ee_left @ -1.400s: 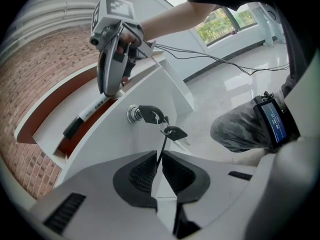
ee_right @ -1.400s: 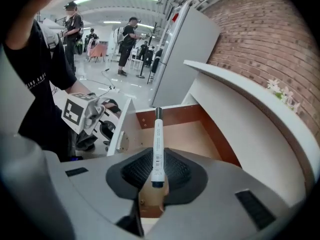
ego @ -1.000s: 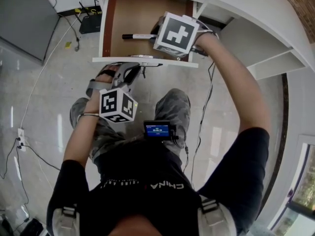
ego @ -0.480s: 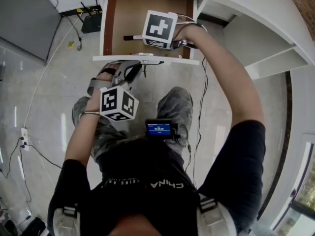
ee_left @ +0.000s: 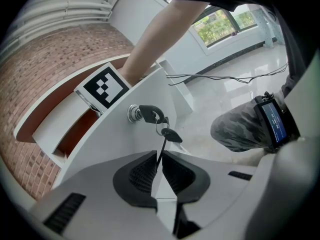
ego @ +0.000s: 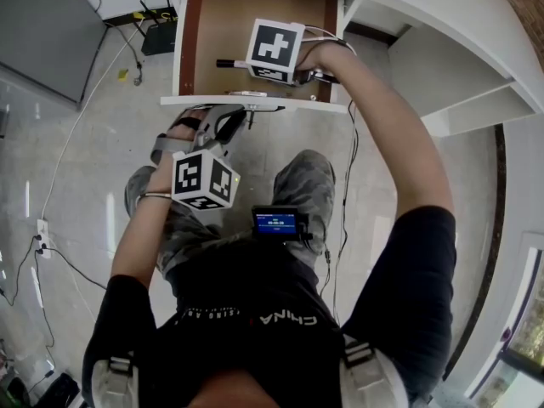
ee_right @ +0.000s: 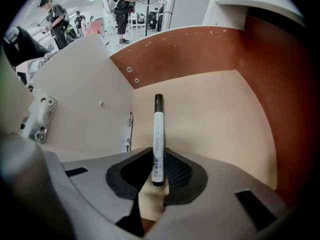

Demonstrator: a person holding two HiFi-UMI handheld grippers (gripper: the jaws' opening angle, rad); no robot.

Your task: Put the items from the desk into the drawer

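Only in gripper views: right tool [ee_right: 157, 156] tight on marker [ee_right: 158, 134], left tool [ee_left: 161, 158] on dangling key [ee_left: 171, 135].

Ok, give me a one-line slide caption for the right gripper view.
Right gripper holds a white marker by its end above the tan floor of the open drawer.

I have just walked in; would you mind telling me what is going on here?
A seated person is working with two hand-held grippers at an open drawer. The right gripper holds a marker pen between its jaws, low inside the drawer and not yet released. The left gripper is at the drawer's front, its jaws closed on the keys that hang from the lock.
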